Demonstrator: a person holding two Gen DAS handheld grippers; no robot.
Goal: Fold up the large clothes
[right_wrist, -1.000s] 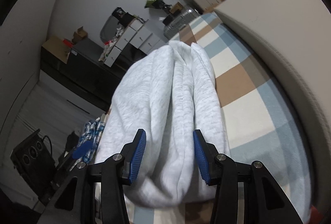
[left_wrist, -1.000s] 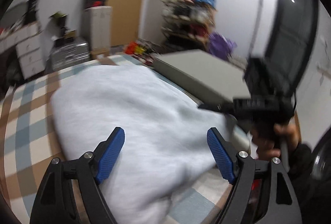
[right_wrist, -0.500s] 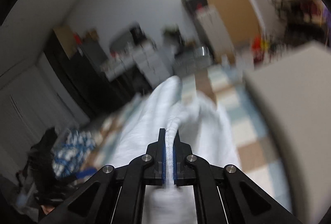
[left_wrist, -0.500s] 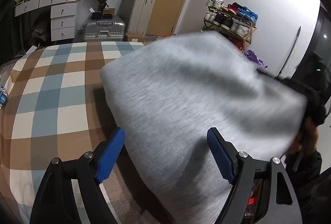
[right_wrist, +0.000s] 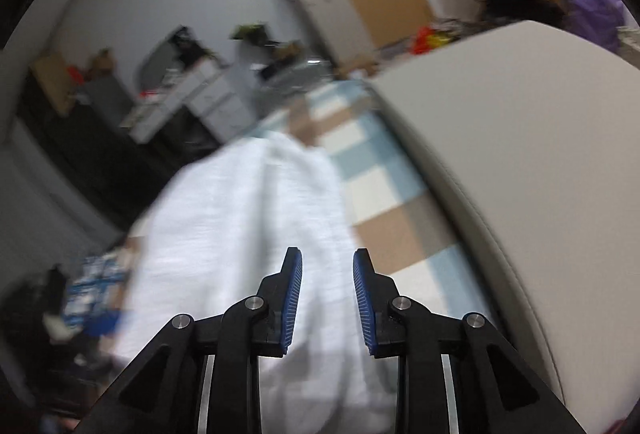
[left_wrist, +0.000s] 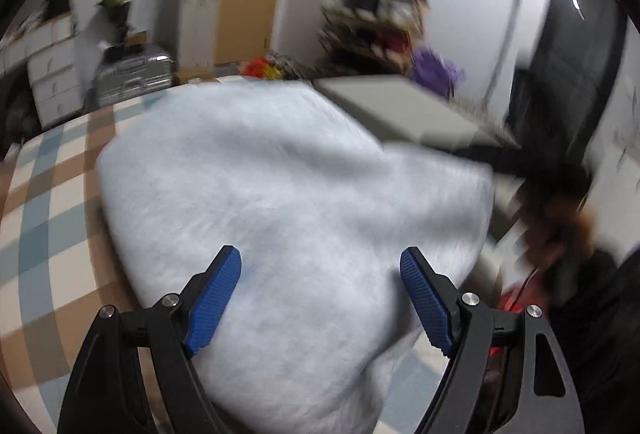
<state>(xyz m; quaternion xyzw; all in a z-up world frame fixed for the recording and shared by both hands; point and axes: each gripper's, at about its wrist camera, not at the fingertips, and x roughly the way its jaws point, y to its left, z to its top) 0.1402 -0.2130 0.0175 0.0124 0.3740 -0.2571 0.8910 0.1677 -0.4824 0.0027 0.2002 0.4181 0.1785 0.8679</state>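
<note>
A pale grey sweatshirt [left_wrist: 288, 201] lies bundled mid-frame on the checked bedspread [left_wrist: 44, 193]. The left gripper [left_wrist: 320, 298] gapes above it; the right gripper [right_wrist: 327, 306] — jaws just parting — holds nothing. Soft, bulky fleece — likely best pinched at a doubled edge.

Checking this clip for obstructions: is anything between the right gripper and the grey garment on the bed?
Nothing visible. The right gripper hangs directly over the grey garment, its jaws just reopened with no cloth pinched; the grey headboard stands off to one side.
</note>
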